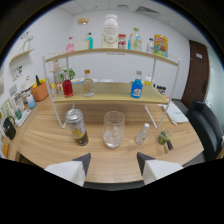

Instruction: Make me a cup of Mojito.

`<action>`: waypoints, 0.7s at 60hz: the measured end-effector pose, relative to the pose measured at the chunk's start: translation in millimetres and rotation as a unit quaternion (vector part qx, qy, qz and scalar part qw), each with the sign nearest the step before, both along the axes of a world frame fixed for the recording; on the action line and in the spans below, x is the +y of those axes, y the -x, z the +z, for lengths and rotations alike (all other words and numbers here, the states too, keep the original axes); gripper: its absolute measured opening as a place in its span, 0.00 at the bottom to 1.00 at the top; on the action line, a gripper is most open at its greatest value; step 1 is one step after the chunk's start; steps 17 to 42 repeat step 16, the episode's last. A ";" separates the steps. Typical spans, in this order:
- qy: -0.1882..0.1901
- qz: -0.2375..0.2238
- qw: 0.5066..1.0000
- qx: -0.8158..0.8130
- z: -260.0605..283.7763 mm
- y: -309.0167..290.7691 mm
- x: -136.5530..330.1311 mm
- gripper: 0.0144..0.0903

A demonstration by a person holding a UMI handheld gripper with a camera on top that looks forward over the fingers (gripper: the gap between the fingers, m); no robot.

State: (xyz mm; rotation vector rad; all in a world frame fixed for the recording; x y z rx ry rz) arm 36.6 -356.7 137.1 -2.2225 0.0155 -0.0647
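The grey two-finger gripper (113, 161) hangs nearest, fingers apart and empty. Beyond it stands the wooden two-tier shelf (110, 93) on the wooden table (45, 142). The clear glass with ice (113, 129) sits just ahead; approach it level. The silver-and-yellow can (77, 127) stands beside the glass, the small clear bottle (142, 134) opposite.

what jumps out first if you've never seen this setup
The clear glass with ice in it stands on the wooden table, just ahead of the open tool. Left of it is a drink can, right of it a small bottle lying tilted. Behind, a two-tier shelf holds a red bottle and a blue bottle.
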 end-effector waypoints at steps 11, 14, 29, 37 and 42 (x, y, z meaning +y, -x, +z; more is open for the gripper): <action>0.002 0.008 1.000 0.003 1.8 0.0 2.2 0.94; 0.001 0.011 1.000 0.003 3.0 0.8 3.1 0.94; 0.001 0.011 1.000 0.005 3.4 1.2 3.7 0.94; 0.001 0.011 1.000 0.005 3.4 1.2 3.7 0.94; 0.001 0.011 1.000 0.005 3.4 1.2 3.7 0.94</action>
